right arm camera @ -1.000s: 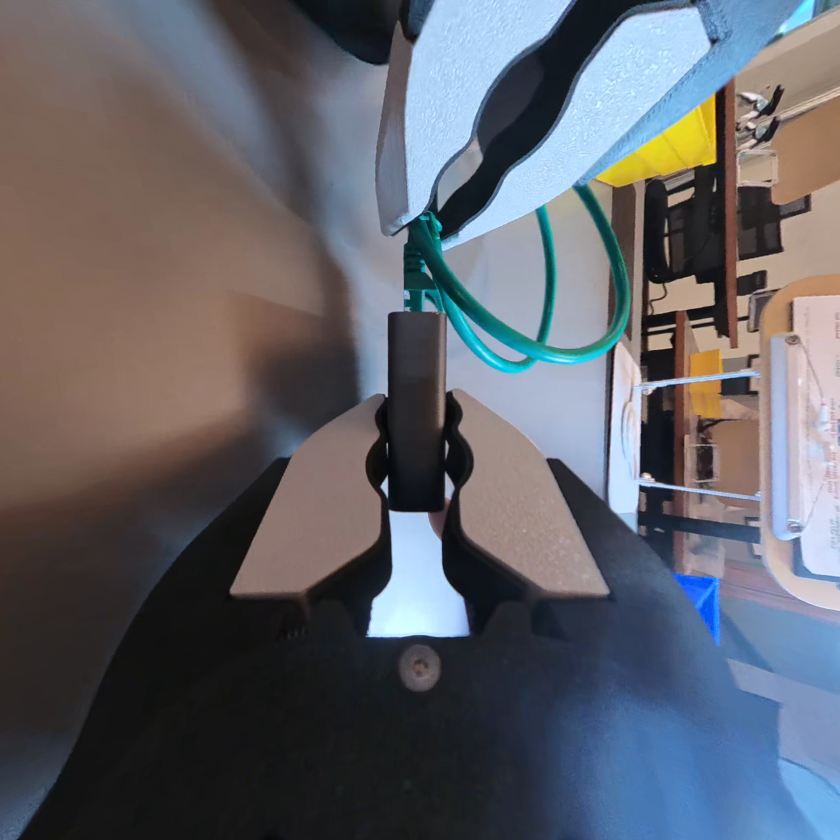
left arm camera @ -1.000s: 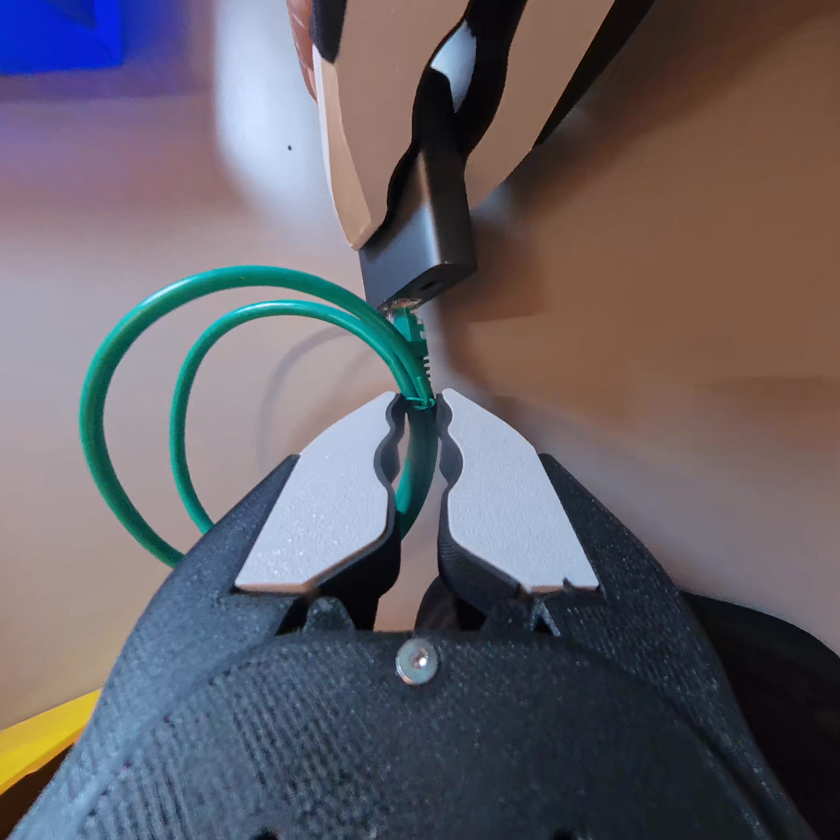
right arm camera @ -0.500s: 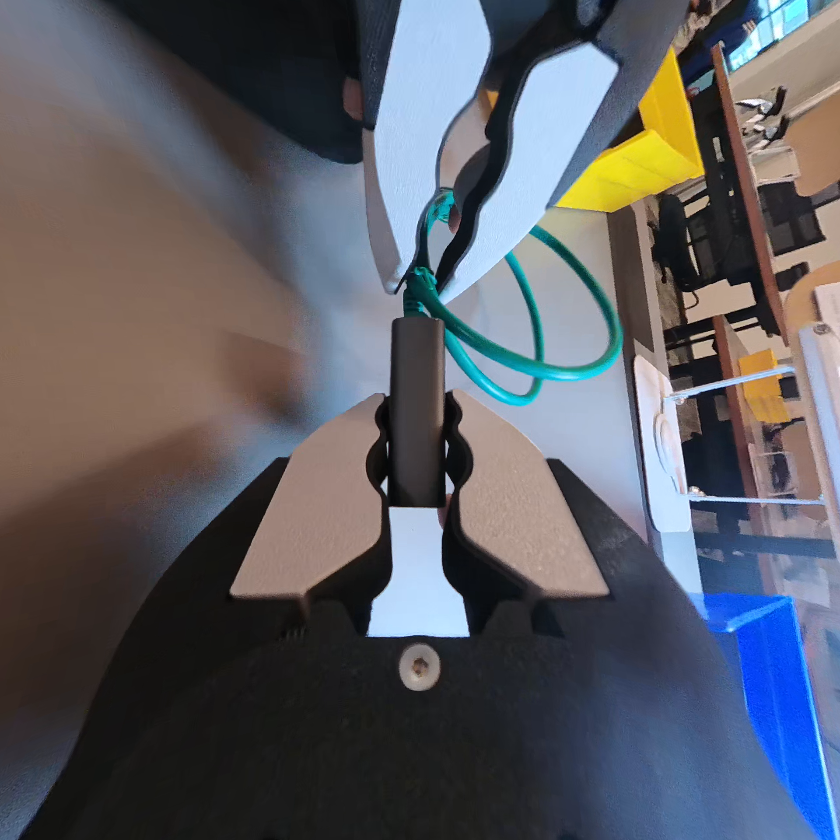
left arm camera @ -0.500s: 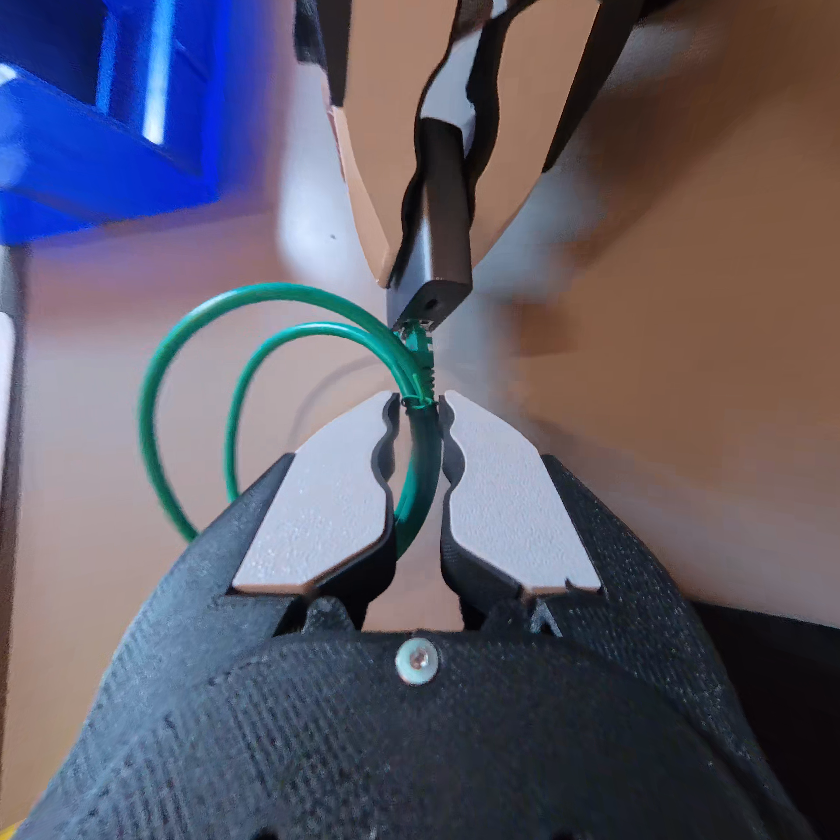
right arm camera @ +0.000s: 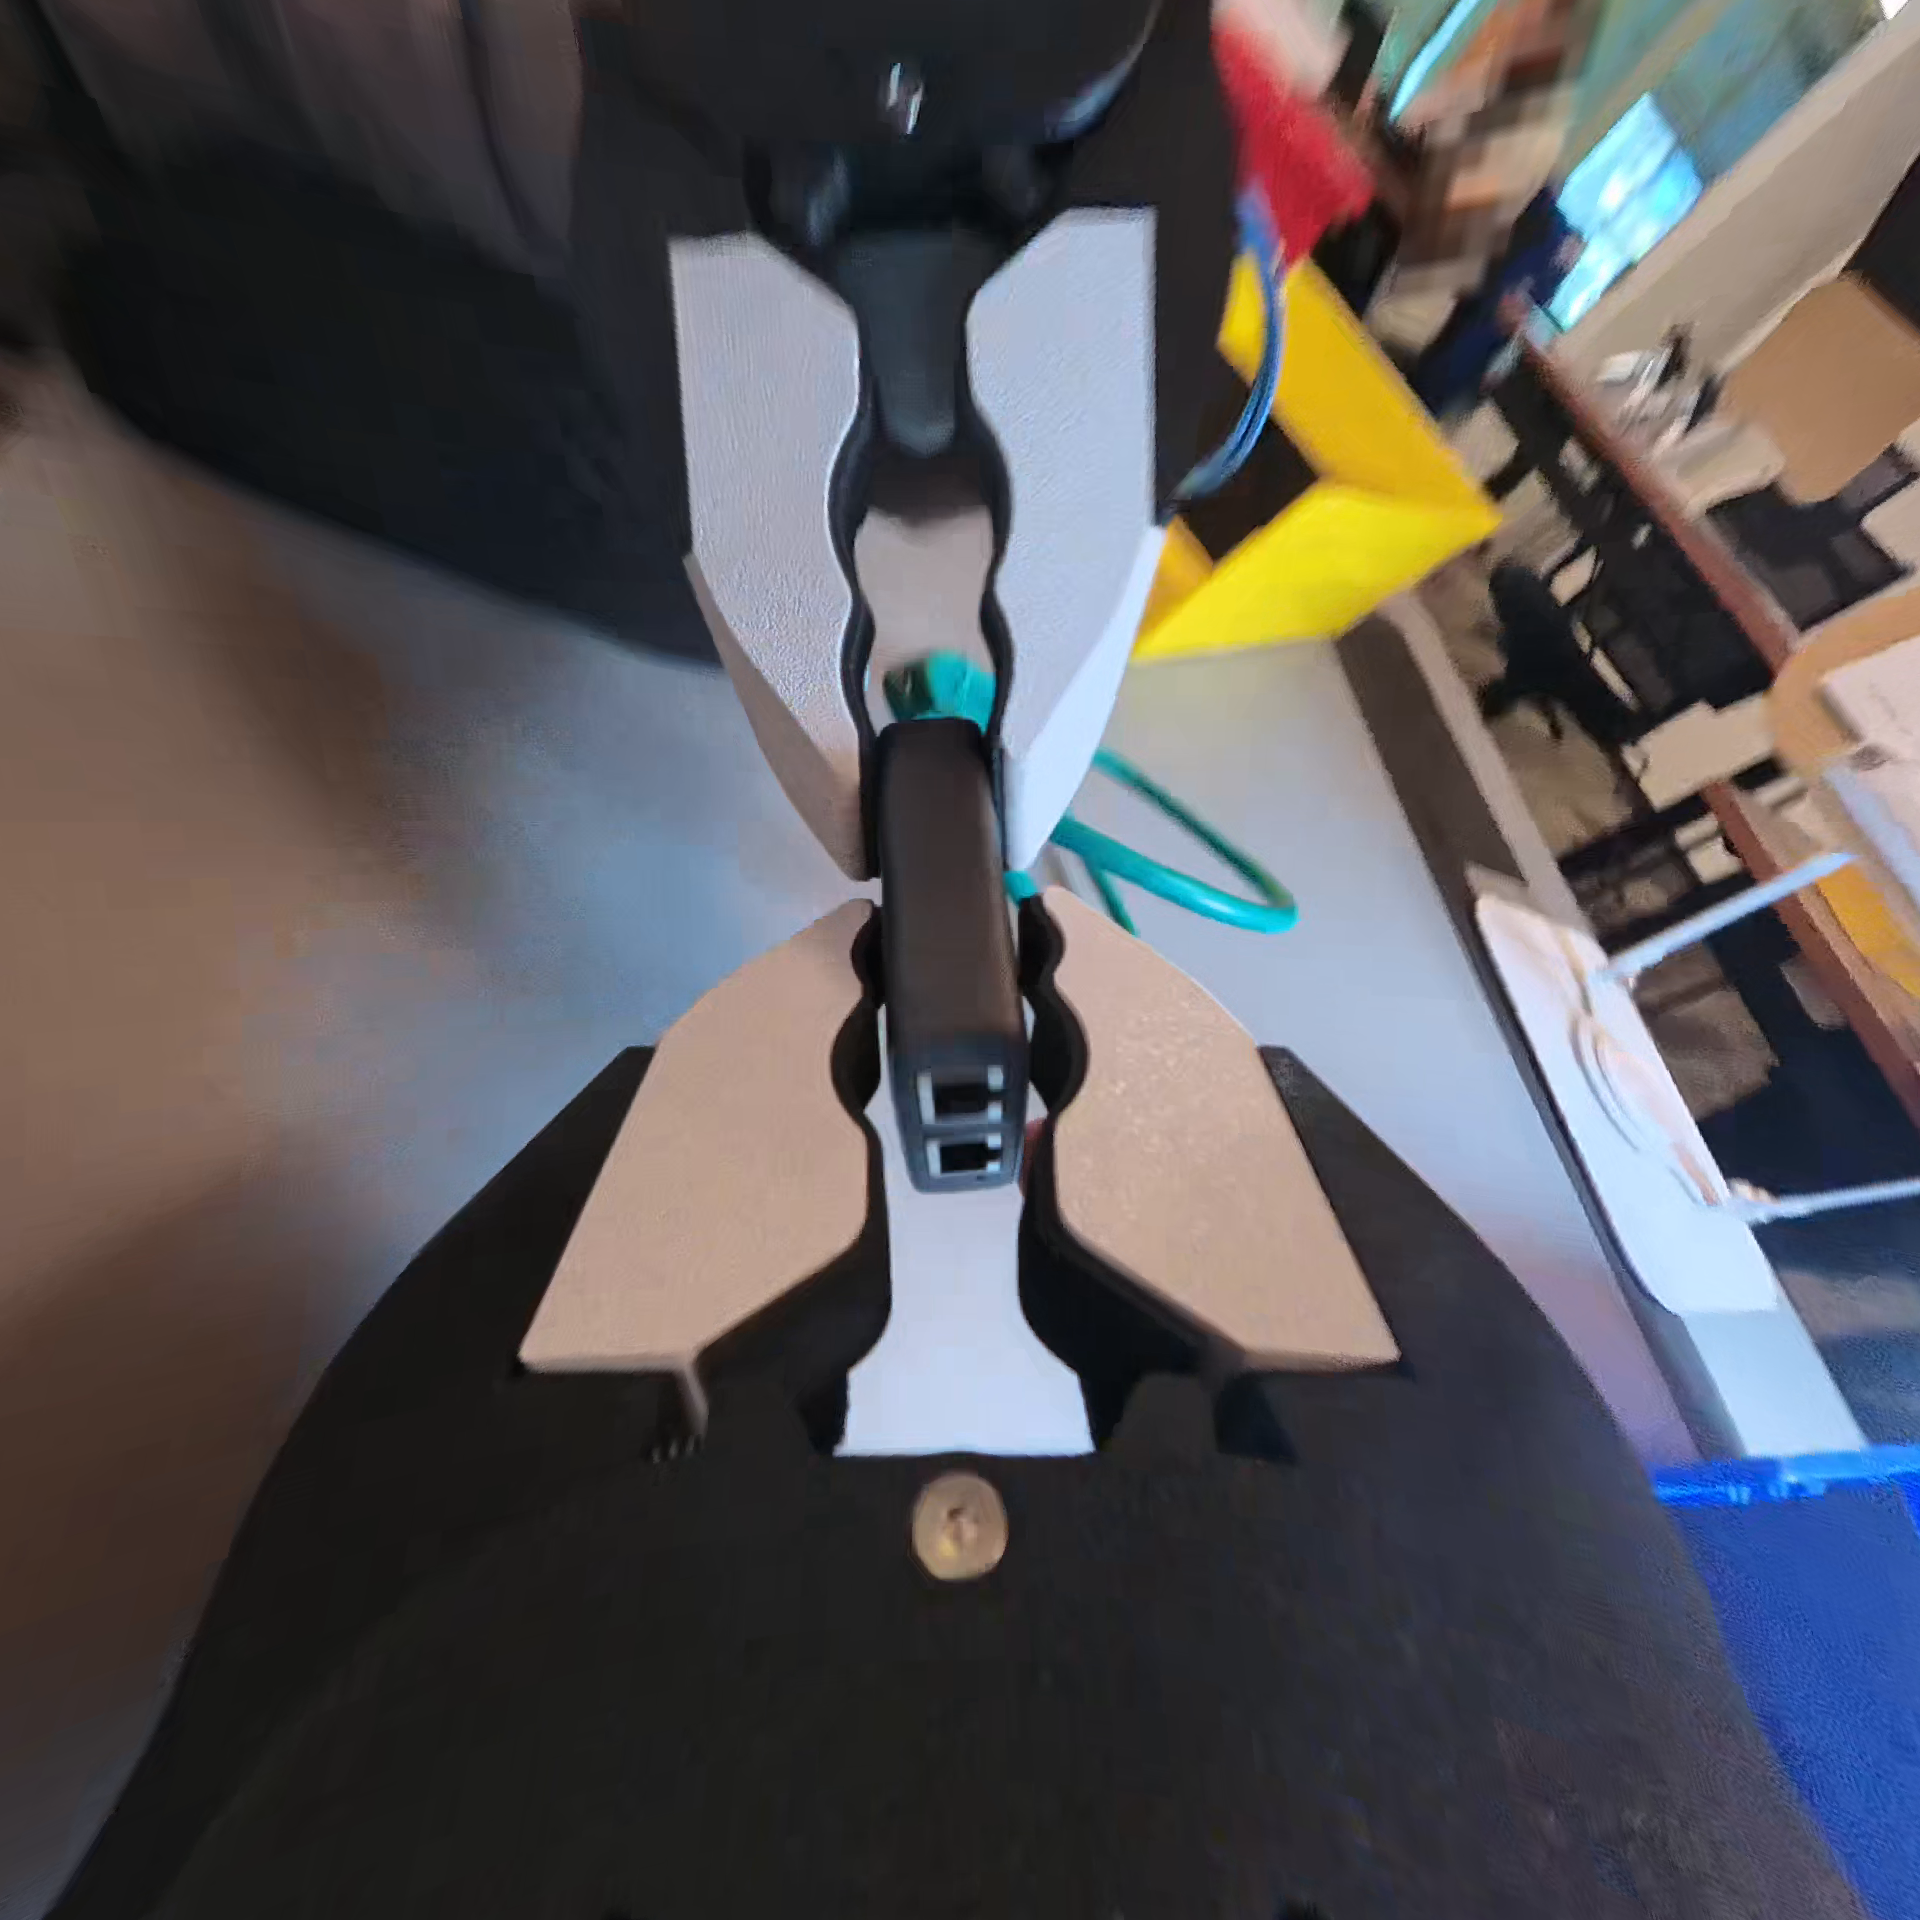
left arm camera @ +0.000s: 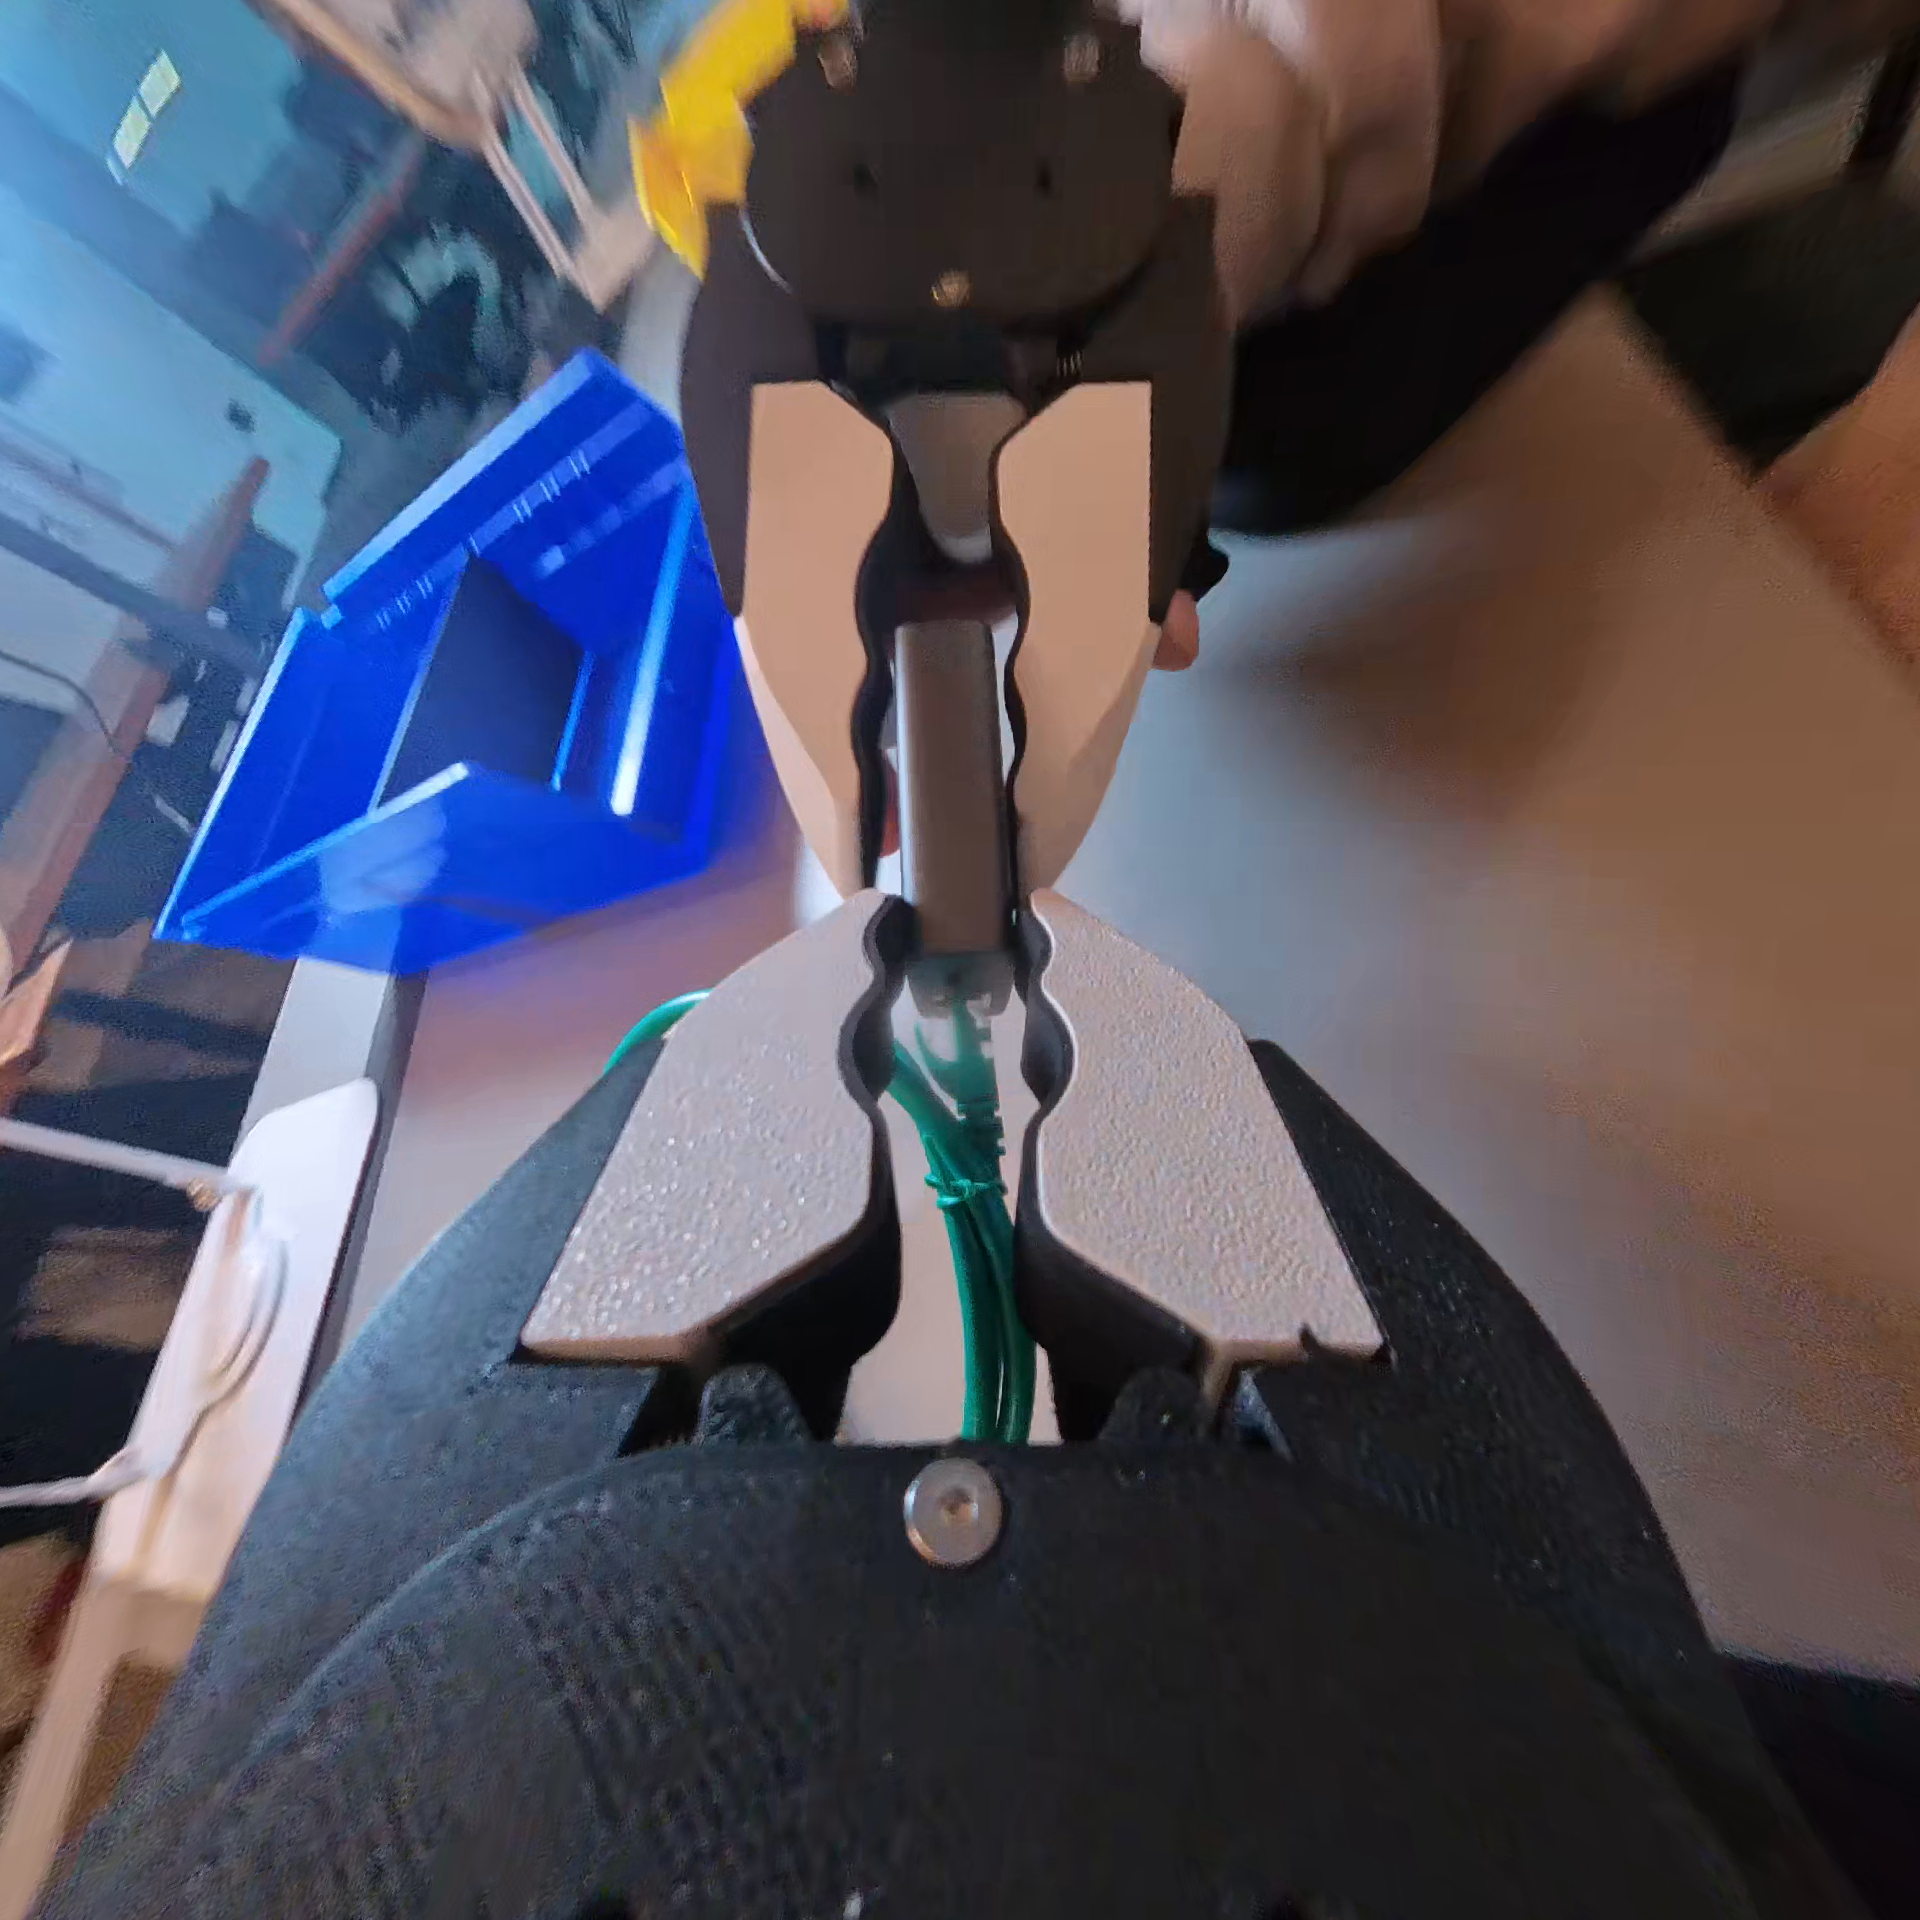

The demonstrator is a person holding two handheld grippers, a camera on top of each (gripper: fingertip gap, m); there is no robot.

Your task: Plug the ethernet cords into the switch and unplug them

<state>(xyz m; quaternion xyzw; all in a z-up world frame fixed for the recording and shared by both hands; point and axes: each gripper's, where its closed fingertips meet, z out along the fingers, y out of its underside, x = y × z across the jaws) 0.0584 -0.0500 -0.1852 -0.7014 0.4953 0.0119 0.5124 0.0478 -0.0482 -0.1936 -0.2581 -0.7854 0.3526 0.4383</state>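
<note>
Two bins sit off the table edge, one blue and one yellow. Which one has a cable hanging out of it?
The yellow bin: a blue cable droops over its wall. The blue bin shows none.

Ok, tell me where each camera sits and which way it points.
Left wrist view: sits on the left claw, looking forward along its fingers over the green cord at the switch, the facing right claw and the hand behind it; blue bin at left.
Right wrist view: sits on the right claw, looking the opposite way past the switch's two empty ports at the left claw; yellow bin at right.
Shared: both claws, switch, cord and table, seen from opposite ends.
</note>
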